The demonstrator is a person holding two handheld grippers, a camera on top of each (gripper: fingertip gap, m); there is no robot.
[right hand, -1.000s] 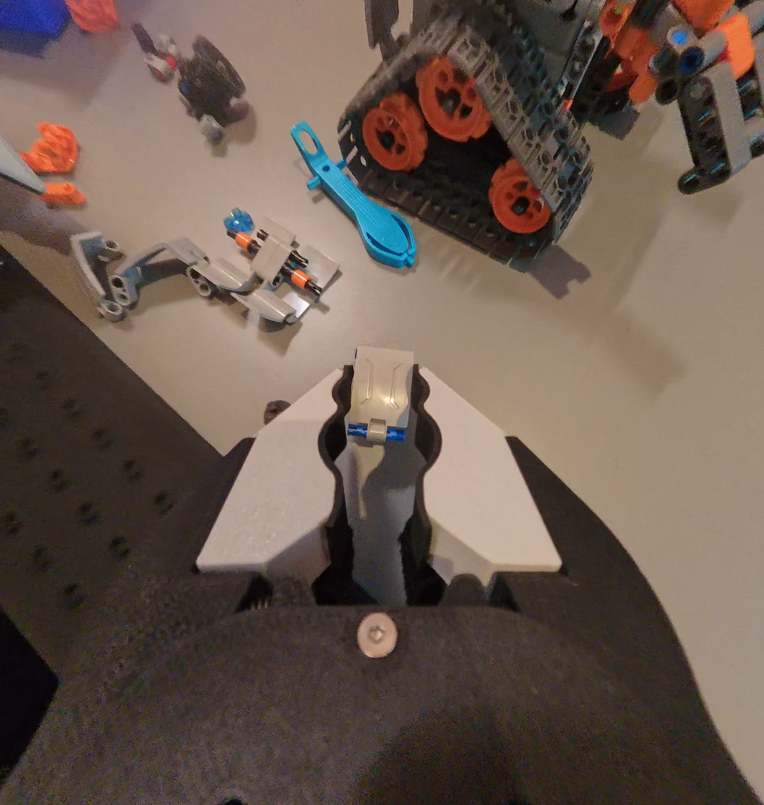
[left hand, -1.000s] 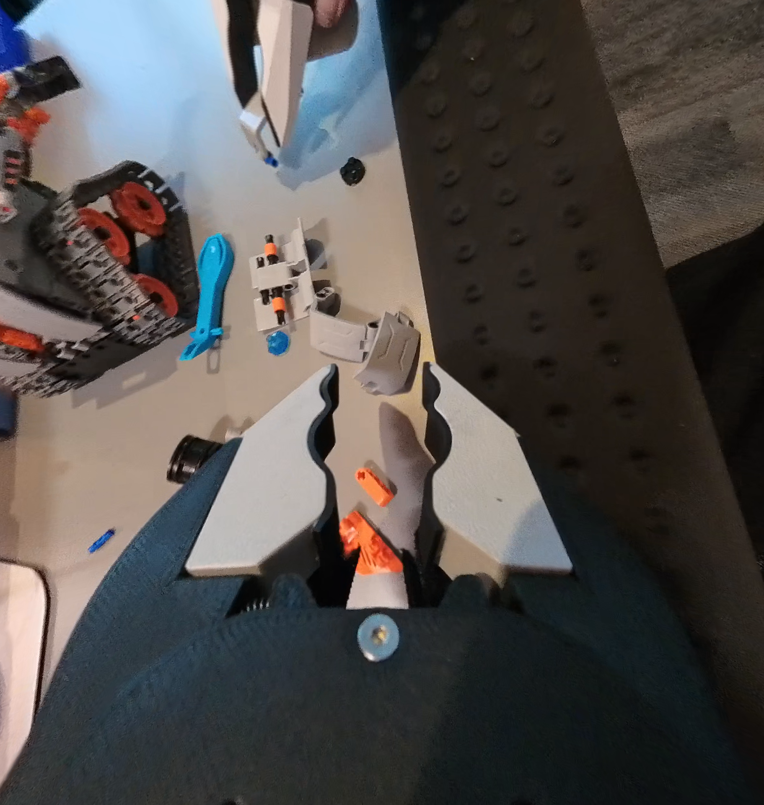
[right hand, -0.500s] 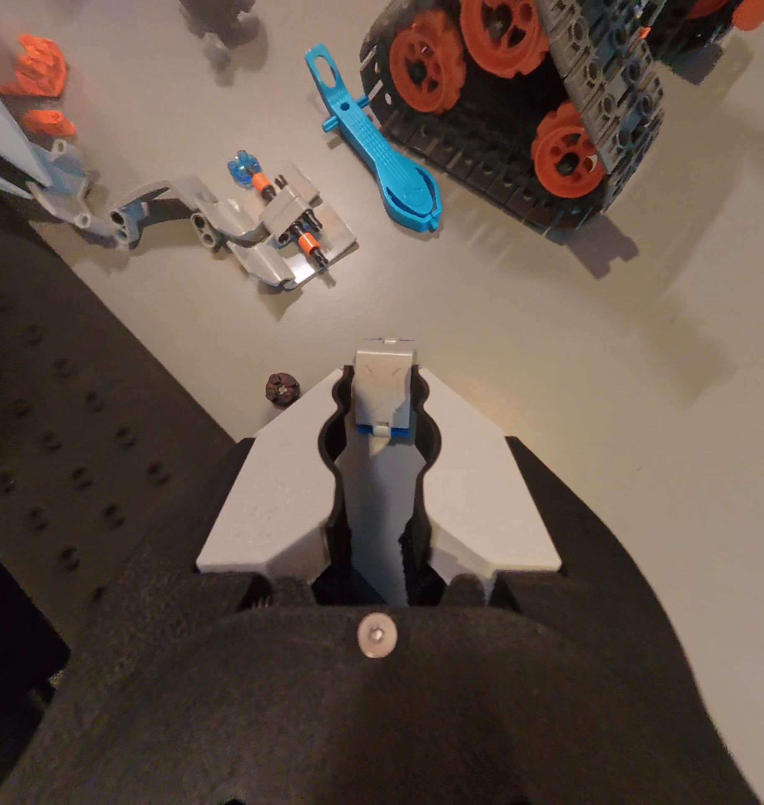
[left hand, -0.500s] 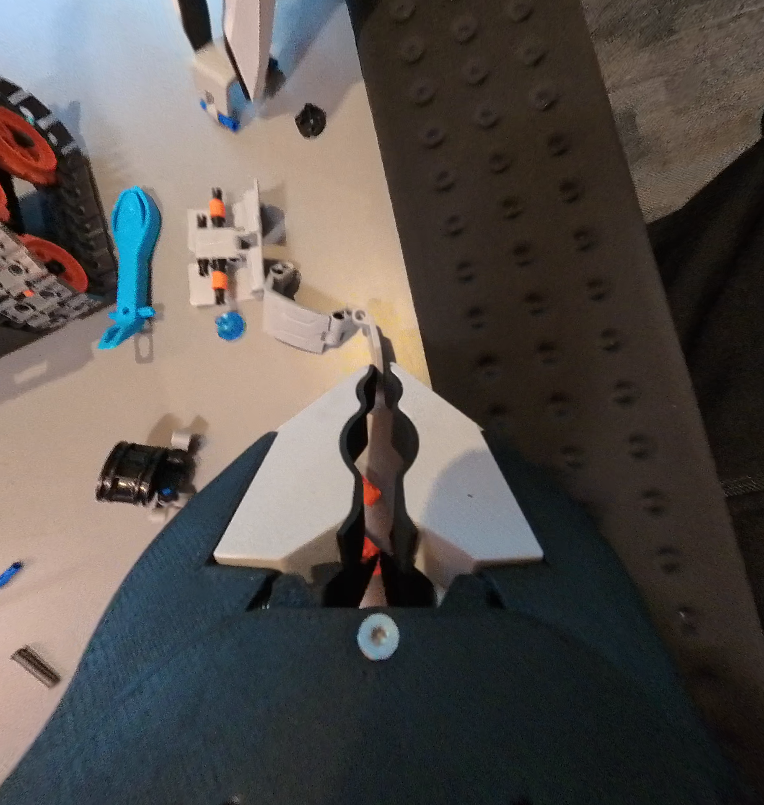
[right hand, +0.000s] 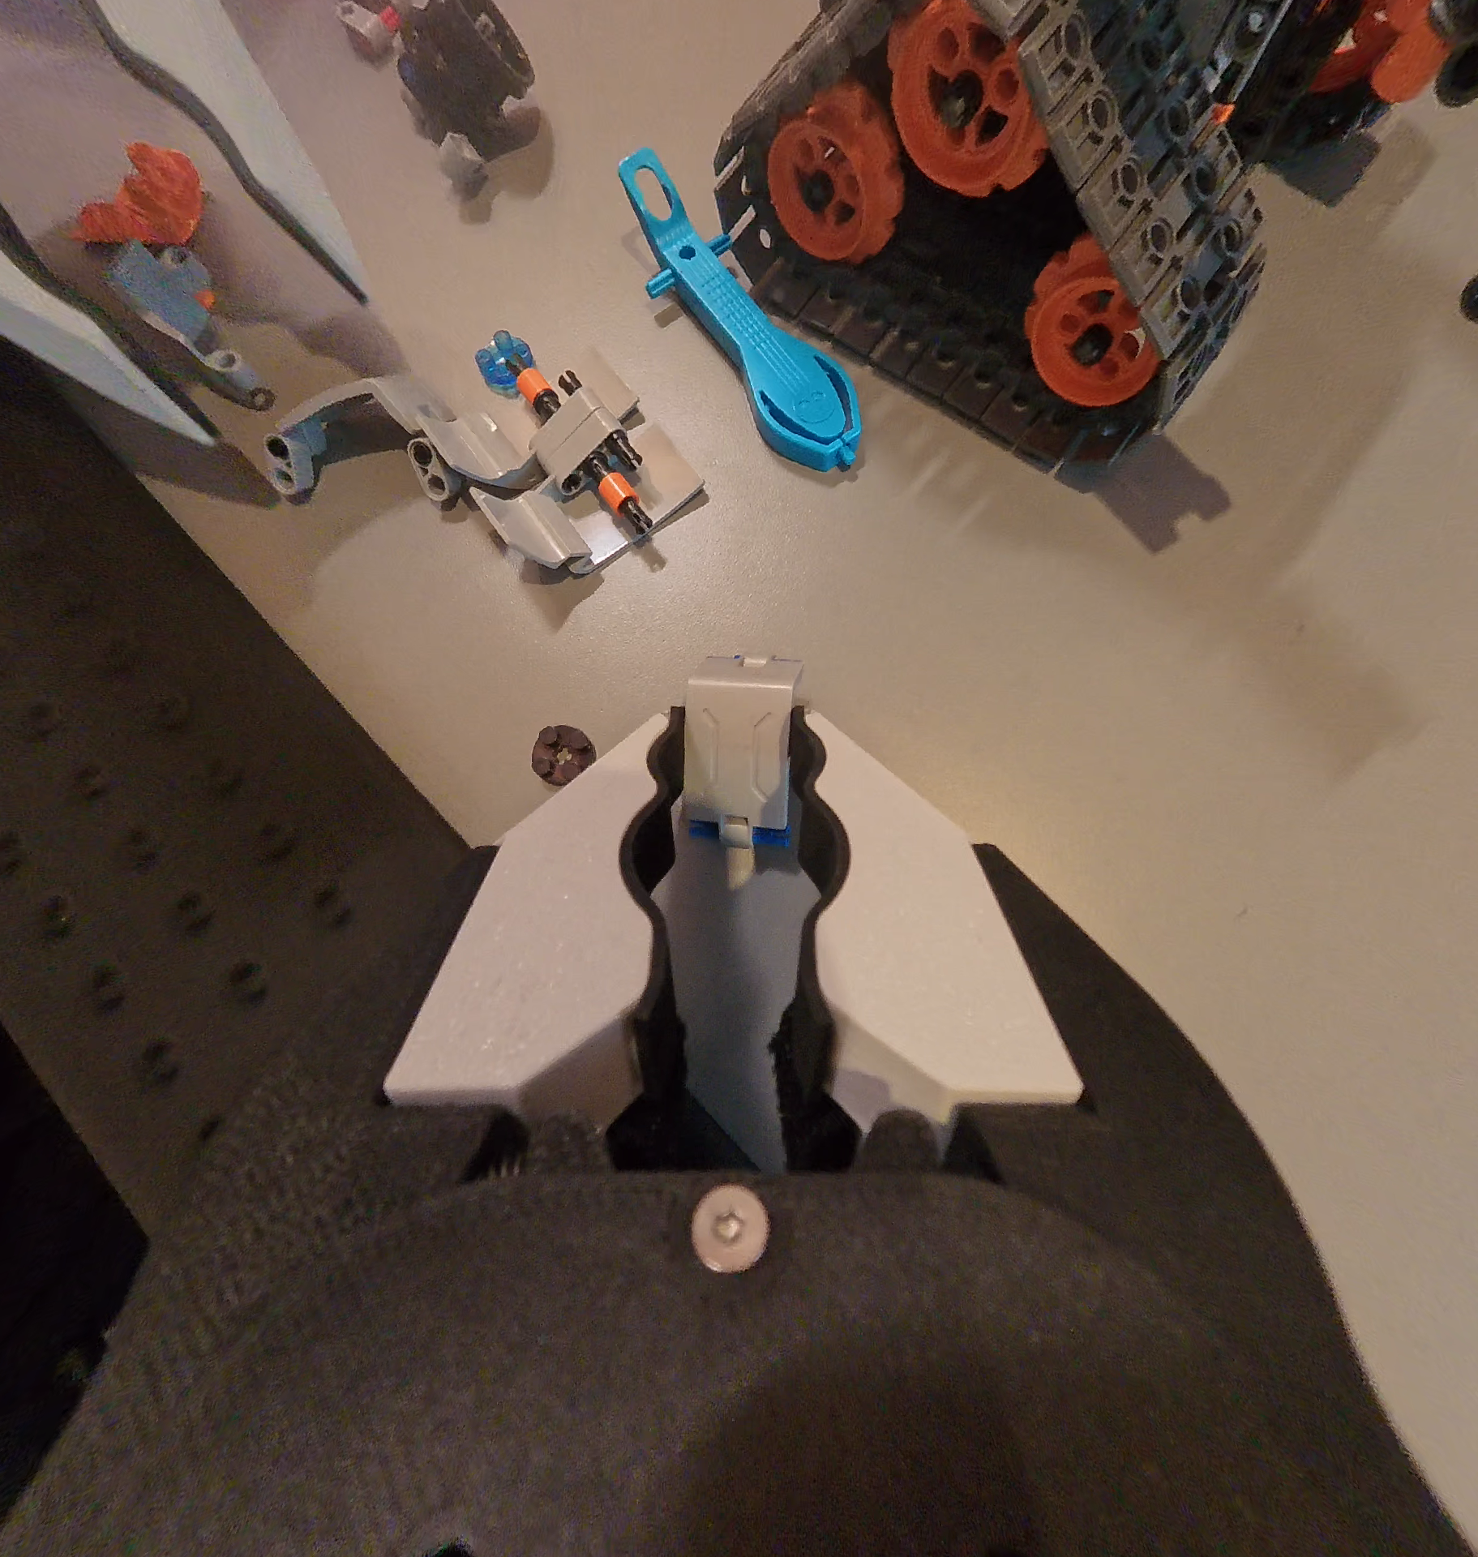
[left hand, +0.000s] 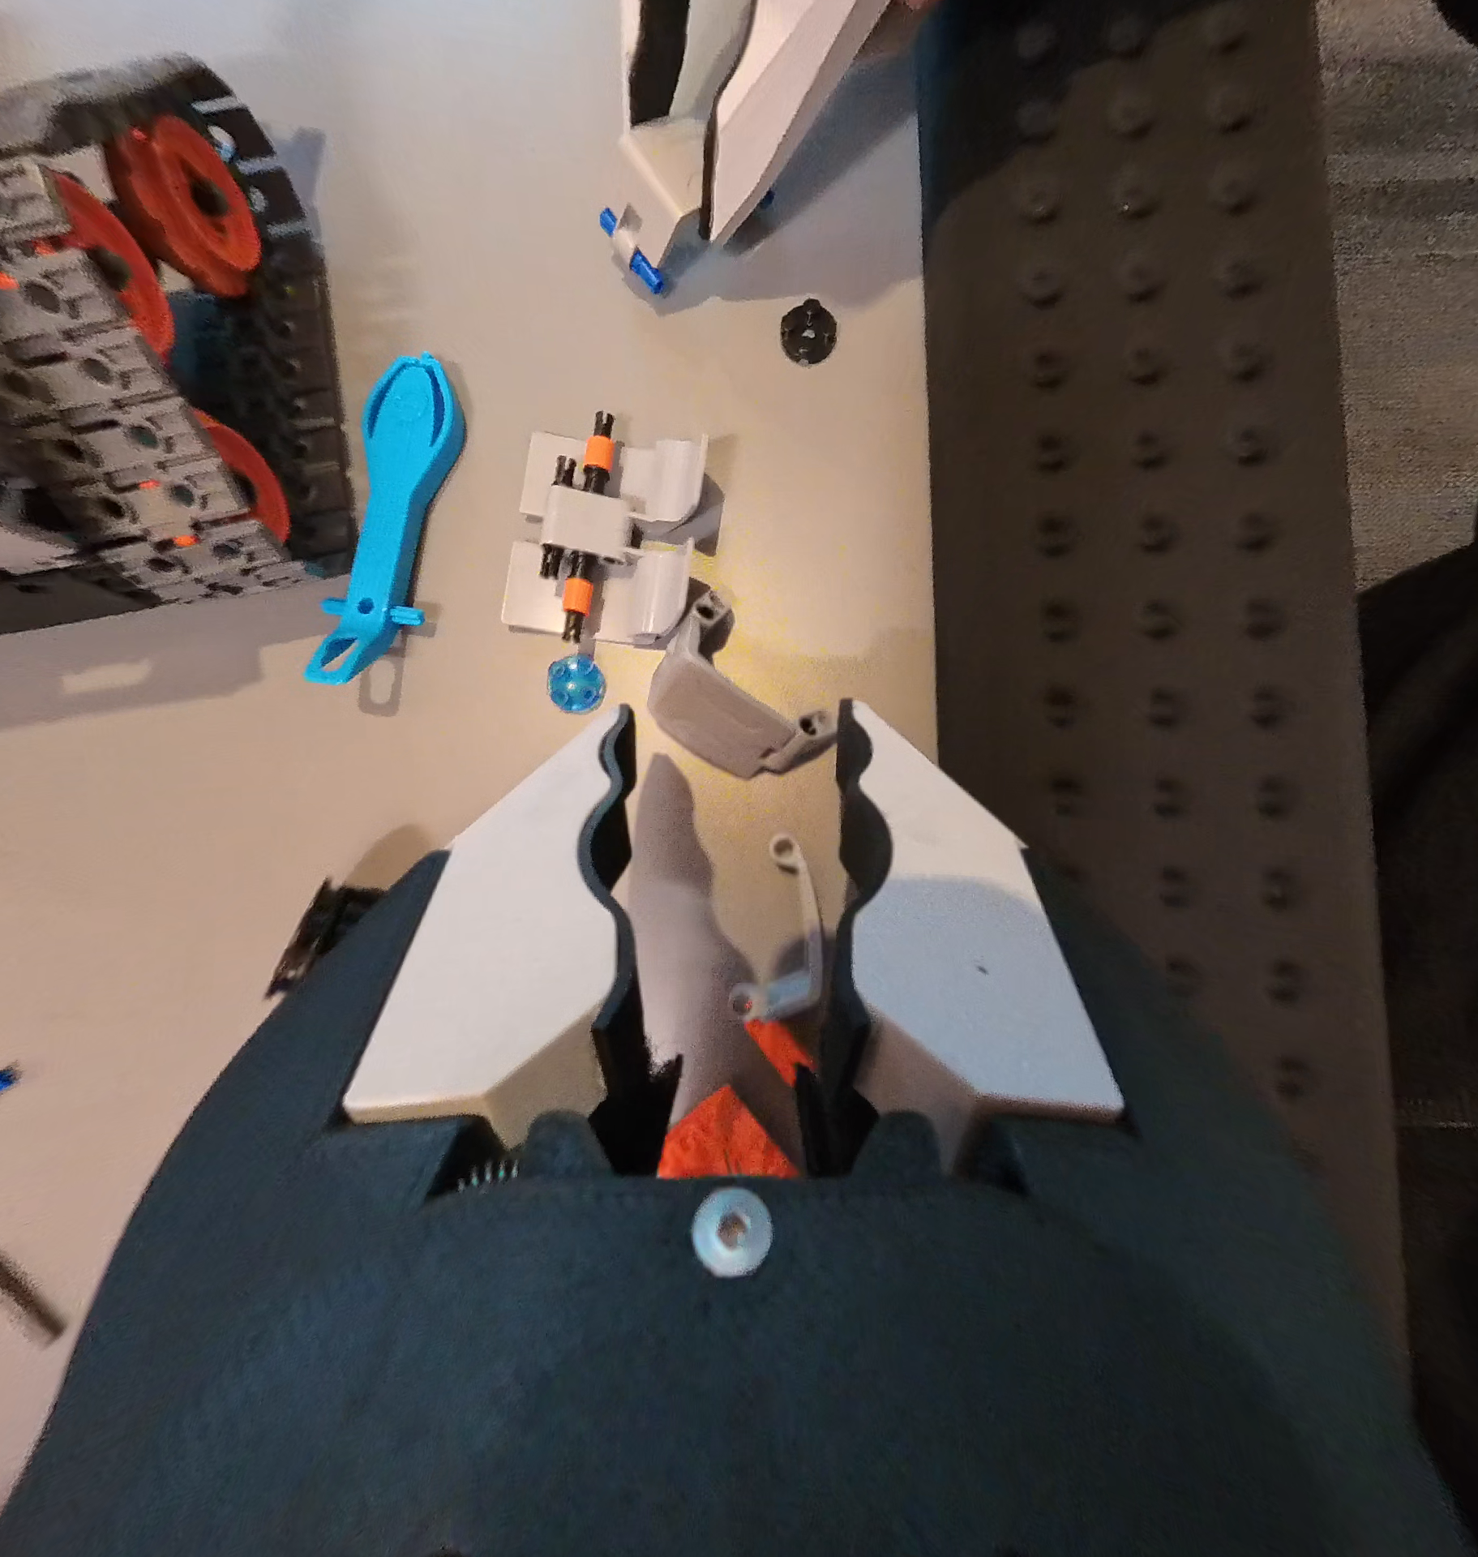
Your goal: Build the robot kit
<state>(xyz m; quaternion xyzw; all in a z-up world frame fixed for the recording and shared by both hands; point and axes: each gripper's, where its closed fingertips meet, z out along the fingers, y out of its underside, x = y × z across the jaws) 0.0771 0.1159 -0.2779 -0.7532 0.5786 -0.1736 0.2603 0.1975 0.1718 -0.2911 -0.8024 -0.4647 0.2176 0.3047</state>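
A grey panel piece (right hand: pixel 744 741) with blue pins sits clamped in the right gripper (right hand: pixel 739 724), above the table (right hand: pixel 1055 758) — best kept level. The left gripper (left hand: pixel 735 741) gapes empty, a thin grey lever (left hand: pixel 790 927) between its fingers, a curved grey panel (left hand: pixel 710 716) just beyond.

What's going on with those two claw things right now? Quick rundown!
Left gripper open, a small grey piece loose between its fingers. Right gripper shut on a grey panel piece. Blue tool and tracked model lie apart.
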